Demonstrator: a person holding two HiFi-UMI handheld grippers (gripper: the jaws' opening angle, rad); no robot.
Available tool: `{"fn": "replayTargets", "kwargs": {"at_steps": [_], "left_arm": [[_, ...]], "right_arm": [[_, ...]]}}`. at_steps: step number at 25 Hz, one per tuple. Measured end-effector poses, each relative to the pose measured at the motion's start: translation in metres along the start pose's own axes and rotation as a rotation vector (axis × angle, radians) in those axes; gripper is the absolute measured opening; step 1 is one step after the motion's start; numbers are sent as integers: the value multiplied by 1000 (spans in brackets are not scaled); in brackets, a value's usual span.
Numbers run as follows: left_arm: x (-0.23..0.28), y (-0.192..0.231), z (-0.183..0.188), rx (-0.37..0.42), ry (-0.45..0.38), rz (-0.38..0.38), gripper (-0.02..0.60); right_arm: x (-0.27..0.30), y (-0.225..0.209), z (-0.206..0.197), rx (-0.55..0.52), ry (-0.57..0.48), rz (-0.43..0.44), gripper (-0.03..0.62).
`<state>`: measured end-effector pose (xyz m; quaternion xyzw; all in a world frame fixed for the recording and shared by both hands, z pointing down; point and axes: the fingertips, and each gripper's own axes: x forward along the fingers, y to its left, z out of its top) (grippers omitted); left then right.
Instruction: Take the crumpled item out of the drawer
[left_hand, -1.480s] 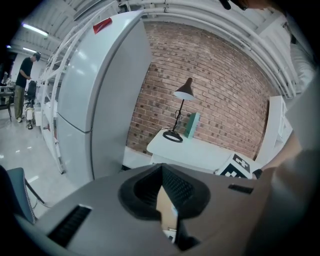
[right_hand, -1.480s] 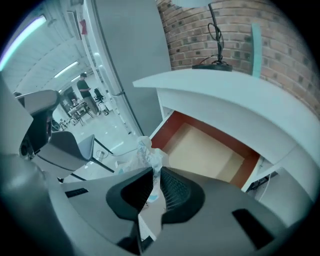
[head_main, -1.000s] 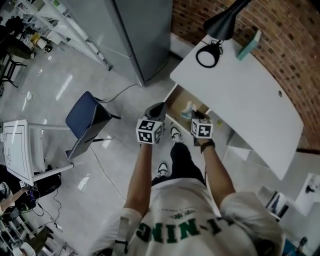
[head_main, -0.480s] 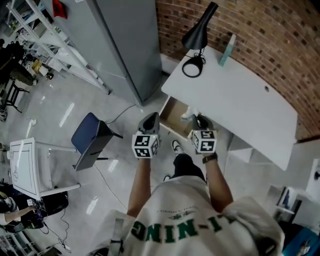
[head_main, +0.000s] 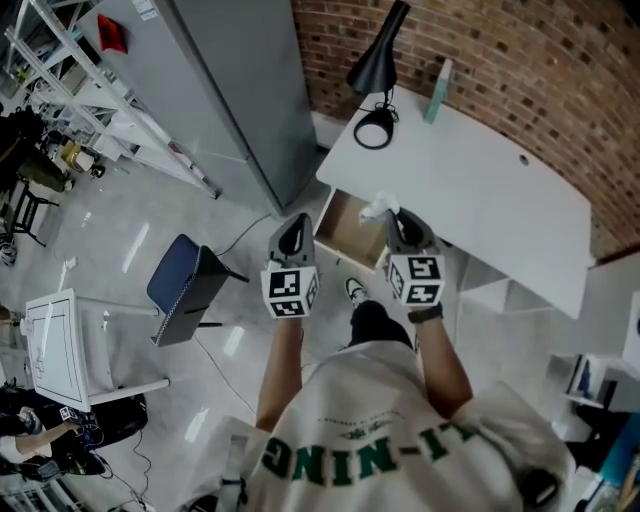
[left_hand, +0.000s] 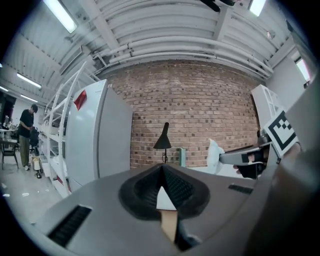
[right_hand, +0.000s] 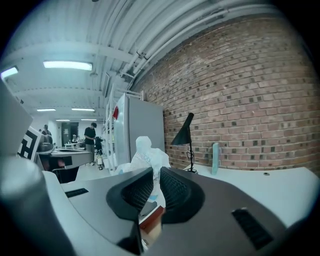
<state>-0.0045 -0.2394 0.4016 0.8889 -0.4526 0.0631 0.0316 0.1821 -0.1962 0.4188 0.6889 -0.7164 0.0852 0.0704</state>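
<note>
1. Head view: right hand-held gripper (head_main: 398, 222) raised to about tabletop height and clamped on the white crumpled item (head_main: 377, 208). Item held above the far edge of the open drawer (head_main: 345, 232), out of its inside as far as can be judged. Left hand-held gripper (head_main: 292, 236) up beside it, off the drawer's left corner, carrying nothing. Best to carry the item on over the white tabletop (head_main: 480, 190) rather than back above the drawer, so a slip lands on top and not inside again. Worth steering clear of the black lamp (head_main: 377, 75) at the far end.

2. Left gripper view: jaws drawn together at the tips, nothing between them. Off to the right, the other hand-held gripper (left_hand: 235, 159) with the white item (left_hand: 215, 156) poking out in front. Sensible to leave this one shut and well aside, out of the right one's path.

3. Right gripper view: jaws pinched on a thin fold of the item (right_hand: 145, 152), most of its bulk standing free above and ahead of the pads. Soft, light stuff by the look of it, and probably easy to lose with a jerk. Hold the squeeze steady, move smoothly, and part the jaws only once the item sits low over the tabletop (right_hand: 270, 182).
</note>
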Motion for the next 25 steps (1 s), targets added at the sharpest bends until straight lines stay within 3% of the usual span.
{"fn": "replayTargets", "kwargs": {"at_steps": [15, 25], "left_arm": [[12, -9, 2, 16, -10, -32, -3], [48, 10, 5, 7, -5, -23, -3]], "right_arm": [[0, -4, 3, 6, -2, -7, 43], [43, -5, 16, 6, -23, 41, 43]]}}
